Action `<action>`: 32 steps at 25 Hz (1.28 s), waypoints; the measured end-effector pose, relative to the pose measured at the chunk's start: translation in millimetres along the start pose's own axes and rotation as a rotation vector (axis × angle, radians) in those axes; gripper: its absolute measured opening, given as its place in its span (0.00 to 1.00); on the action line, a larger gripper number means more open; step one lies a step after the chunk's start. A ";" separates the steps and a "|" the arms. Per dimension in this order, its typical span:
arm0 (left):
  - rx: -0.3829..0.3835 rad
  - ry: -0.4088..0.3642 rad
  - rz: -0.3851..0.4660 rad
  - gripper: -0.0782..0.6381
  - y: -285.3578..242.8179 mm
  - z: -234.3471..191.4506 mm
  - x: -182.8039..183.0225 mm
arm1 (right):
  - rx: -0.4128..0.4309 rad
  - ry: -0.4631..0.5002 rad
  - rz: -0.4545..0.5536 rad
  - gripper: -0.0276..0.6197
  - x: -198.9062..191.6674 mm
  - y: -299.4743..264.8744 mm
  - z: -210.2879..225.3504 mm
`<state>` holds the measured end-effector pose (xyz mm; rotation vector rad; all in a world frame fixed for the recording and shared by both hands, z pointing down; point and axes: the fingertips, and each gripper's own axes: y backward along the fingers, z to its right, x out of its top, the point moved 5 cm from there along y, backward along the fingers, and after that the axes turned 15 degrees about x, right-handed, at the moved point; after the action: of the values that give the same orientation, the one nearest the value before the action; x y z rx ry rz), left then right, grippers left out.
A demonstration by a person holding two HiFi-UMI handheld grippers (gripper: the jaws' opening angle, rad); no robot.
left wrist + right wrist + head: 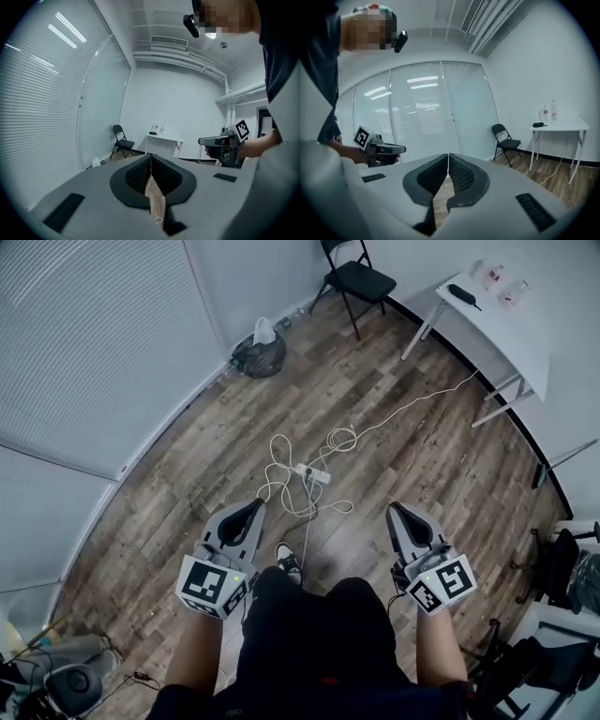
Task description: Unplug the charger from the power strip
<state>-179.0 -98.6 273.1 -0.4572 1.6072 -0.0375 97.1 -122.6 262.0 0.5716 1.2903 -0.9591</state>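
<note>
A white power strip (314, 473) lies on the wooden floor amid loops of white cable (281, 486), a short way ahead of both grippers. It is too small to make out the charger on it. My left gripper (255, 506) hangs in the air at lower left, jaws together with nothing between them (151, 157). My right gripper (394, 509) is level with it at lower right, also shut and empty (448, 155). Neither touches the strip. One long cable (412, 407) runs from the strip toward the table.
A black folding chair (356, 277) and a white table (502, 324) with bottles stand at the far wall. A dark bag (258, 354) sits by the blinds on the left. The person's shoe (288, 561) is between the grippers. Equipment crowds the right edge (567, 568).
</note>
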 end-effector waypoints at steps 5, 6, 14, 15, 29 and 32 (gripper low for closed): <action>-0.004 0.003 -0.026 0.14 -47.0 -23.1 -7.2 | 0.023 0.038 -0.017 0.08 2.8 -37.0 35.0; -0.004 0.009 -0.034 0.14 -56.7 -24.8 -12.1 | 0.020 0.036 -0.029 0.08 -1.8 -41.0 45.5; -0.006 0.035 -0.101 0.14 -159.2 -20.4 -81.6 | 0.008 0.029 -0.157 0.08 -89.4 -72.3 156.7; -0.012 0.028 -0.099 0.14 -174.7 -19.3 -94.2 | 0.010 0.021 -0.178 0.08 -108.2 -78.2 173.0; -0.044 0.013 -0.281 0.14 -364.3 -20.2 -420.4 | 0.117 0.010 -0.394 0.09 -449.5 -187.6 326.0; -0.047 -0.003 -0.293 0.14 -394.8 -31.2 -491.0 | 0.143 -0.024 -0.437 0.22 -526.5 -205.0 340.1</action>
<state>-94.7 -315.4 859.5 -0.7262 1.5295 -0.2203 110.2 -363.1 875.9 0.3900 1.3602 -1.4225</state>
